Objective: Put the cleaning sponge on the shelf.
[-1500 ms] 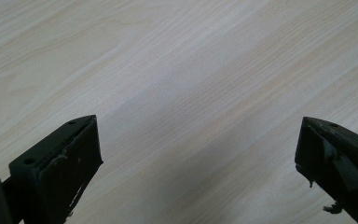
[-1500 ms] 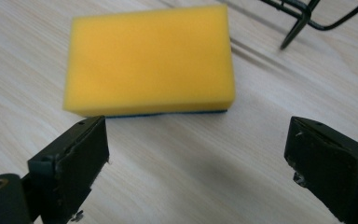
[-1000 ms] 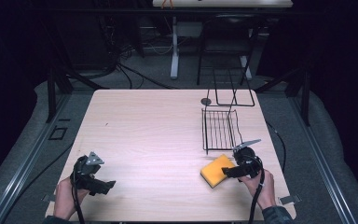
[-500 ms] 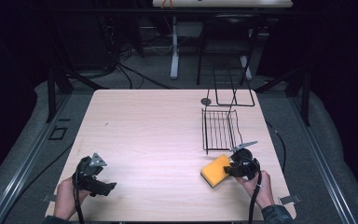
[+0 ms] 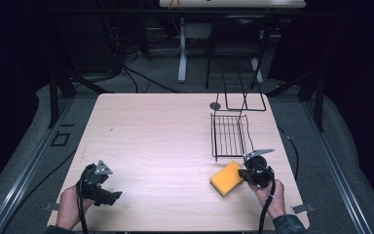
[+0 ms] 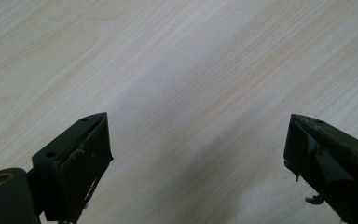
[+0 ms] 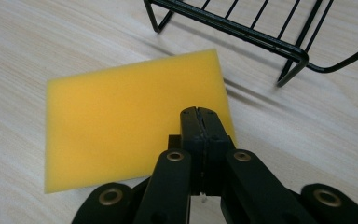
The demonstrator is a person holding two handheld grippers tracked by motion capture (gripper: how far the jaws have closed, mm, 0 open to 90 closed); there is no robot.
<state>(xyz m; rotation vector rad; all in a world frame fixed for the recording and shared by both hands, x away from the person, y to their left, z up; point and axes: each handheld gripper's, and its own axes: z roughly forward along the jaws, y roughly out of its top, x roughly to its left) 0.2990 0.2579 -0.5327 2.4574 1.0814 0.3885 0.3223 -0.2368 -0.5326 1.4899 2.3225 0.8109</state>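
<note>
one yellow sponge [image 7: 135,126] flat beneath closed right claw [image 7: 200,116], beside wire rack [image 7: 242,28]

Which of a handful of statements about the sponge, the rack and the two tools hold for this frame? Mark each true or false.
1. The yellow sponge lies flat on the wooden table. True.
2. The sponge sits inside the black wire rack. False: it lies on the table, on the person's side of the rack.
3. The left tool has its jaws spread wide over bare wood. True.
4. The right tool has its jaws wide open. False: they are pressed together, with nothing between them, above the sponge's near edge.
5. The left tool holds the sponge. False: it holds nothing and is near the table's opposite corner.
</note>
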